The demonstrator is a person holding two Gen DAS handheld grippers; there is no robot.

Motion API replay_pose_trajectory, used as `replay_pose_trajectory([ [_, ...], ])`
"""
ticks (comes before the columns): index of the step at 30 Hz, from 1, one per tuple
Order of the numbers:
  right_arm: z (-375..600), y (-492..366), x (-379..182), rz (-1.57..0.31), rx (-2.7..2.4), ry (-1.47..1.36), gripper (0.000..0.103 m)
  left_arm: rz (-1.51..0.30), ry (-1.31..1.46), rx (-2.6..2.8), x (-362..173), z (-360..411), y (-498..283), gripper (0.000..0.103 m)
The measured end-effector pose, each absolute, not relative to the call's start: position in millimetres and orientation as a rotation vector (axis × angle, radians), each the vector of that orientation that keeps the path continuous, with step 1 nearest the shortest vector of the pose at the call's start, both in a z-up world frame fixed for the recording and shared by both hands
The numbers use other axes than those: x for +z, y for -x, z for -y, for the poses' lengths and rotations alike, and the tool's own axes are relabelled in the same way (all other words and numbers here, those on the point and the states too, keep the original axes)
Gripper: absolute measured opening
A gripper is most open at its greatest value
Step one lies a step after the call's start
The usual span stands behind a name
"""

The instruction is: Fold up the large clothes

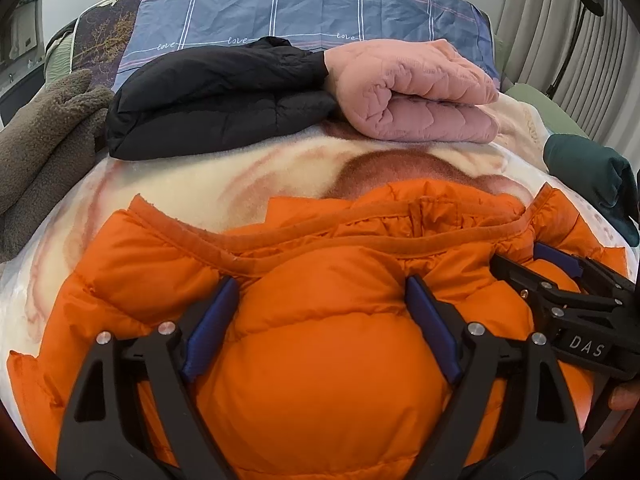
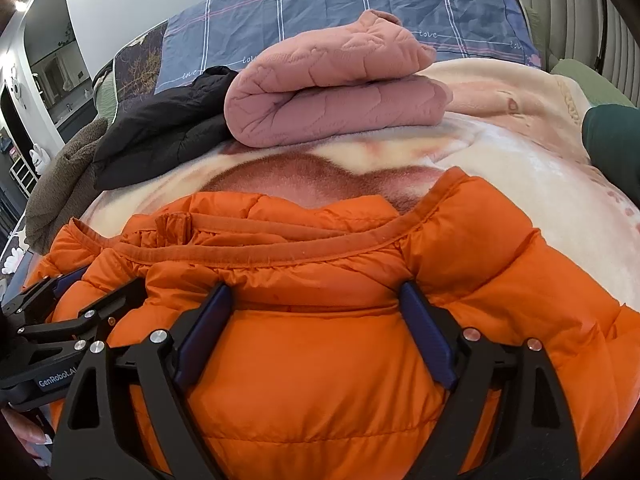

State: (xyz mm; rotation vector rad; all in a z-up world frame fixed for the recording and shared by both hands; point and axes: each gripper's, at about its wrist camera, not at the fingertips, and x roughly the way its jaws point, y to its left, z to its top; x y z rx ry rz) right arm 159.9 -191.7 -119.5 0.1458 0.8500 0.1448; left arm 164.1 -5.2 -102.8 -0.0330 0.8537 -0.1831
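Observation:
An orange puffer jacket [image 1: 320,320] lies on a cream blanket [image 1: 240,168] on the bed, collar edge away from me; it also fills the right wrist view [image 2: 320,340]. My left gripper [image 1: 322,292] is open, its blue pads spread wide with a puffed fold of the jacket bulging between them. My right gripper [image 2: 316,300] is open the same way on the jacket, just right of the left one. The right gripper shows in the left wrist view [image 1: 560,276], and the left gripper shows in the right wrist view [image 2: 80,300].
A folded pink quilted garment [image 1: 412,92] and a folded black jacket [image 1: 208,96] lie at the blanket's far side. A brown fleece [image 1: 44,136] lies left, a dark teal garment [image 1: 592,176] right. A blue plaid sheet [image 1: 300,4] lies behind.

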Motion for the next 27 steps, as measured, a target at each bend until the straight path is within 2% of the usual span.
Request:
replay_pose_trajectory([
  [27, 185.0, -163.8, -122.1, -0.864, 0.132, -0.112, 0.090, -0.883, -0.001, -0.173, -107.5, 10.4, -170.1, 0.089],
])
